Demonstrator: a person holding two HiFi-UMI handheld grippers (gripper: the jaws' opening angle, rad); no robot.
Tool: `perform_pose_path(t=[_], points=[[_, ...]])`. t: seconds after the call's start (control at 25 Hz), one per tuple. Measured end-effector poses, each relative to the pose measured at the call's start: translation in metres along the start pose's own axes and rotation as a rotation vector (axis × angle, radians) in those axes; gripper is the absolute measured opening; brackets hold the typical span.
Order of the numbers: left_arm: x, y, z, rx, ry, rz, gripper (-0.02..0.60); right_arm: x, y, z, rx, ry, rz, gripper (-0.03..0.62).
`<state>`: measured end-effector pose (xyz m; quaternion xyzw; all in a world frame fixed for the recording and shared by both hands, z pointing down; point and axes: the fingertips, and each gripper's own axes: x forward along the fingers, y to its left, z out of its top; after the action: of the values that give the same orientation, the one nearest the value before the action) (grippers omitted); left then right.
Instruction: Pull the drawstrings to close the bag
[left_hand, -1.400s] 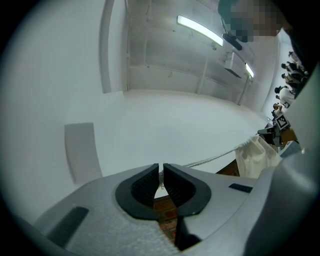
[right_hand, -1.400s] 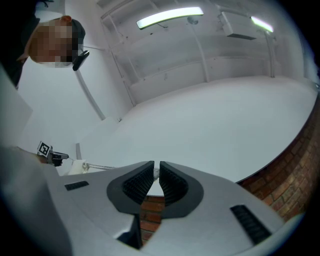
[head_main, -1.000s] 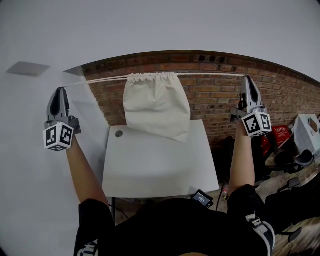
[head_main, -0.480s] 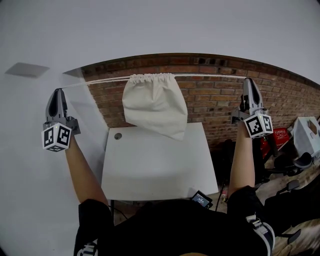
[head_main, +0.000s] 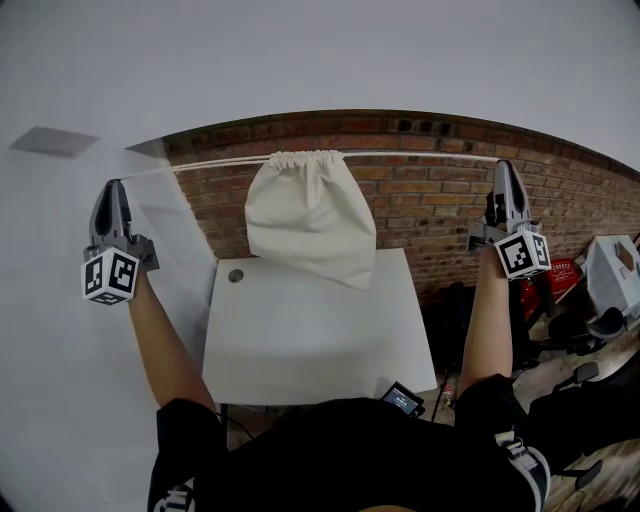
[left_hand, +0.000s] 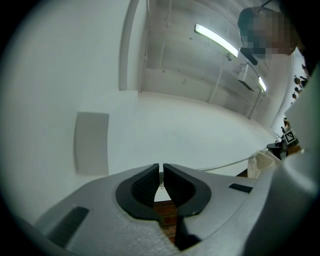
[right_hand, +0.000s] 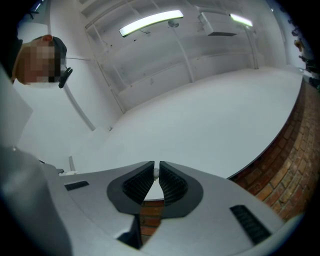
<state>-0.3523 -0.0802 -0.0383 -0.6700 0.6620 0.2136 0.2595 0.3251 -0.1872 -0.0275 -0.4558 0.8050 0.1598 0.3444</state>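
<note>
Hanging above the desk's (head_main: 300, 345) far edge in the head view, the cloth bag (head_main: 310, 215) sat on a taut drawstring (head_main: 205, 163) that ran nearly level from side to side. The left gripper (head_main: 112, 190) held one end out past the desk's left edge. The right gripper (head_main: 506, 172) held the other end out past its right edge. The bag's gathered mouth lay between them, a little nearer the left one, so any further pull would have had to go outward along the cord's line.

In the left gripper view, the left gripper's (left_hand: 161, 168) jaws were pinched almost together on a thin bit of cord. The drawstring (left_hand: 225, 164) led off to the right toward the bag (left_hand: 261, 161).

In the right gripper view, the right gripper's (right_hand: 156, 166) jaws were likewise clamped on a small pale piece of cord, and the bag was out of sight.

Counted: one bag, one desk, two grippers and two cord runs, one to each side. How many strands each run had could not be told.
</note>
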Motion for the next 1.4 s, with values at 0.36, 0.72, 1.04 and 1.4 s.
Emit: perform_pose_path(t=[0.36, 0.72, 1.04, 1.4], points=[[0.0, 0.007, -0.007, -0.021, 0.001, 0.009, 0.037, -0.002, -0.009, -0.005, 0.042, -0.008, -0.009, 0.04], [-0.001, 0.007, -0.013, -0.045, 0.02, 0.012, 0.035, -0.005, -0.018, -0.016, 0.089, 0.024, -0.002, 0.04], [0.006, -0.005, -0.037, -0.047, 0.125, -0.042, 0.035, 0.006, -0.017, -0.014, 0.082, 0.075, 0.075, 0.04], [0.014, -0.004, -0.062, -0.074, 0.228, -0.097, 0.037, 0.01, -0.016, -0.034, 0.094, 0.161, 0.144, 0.041]])
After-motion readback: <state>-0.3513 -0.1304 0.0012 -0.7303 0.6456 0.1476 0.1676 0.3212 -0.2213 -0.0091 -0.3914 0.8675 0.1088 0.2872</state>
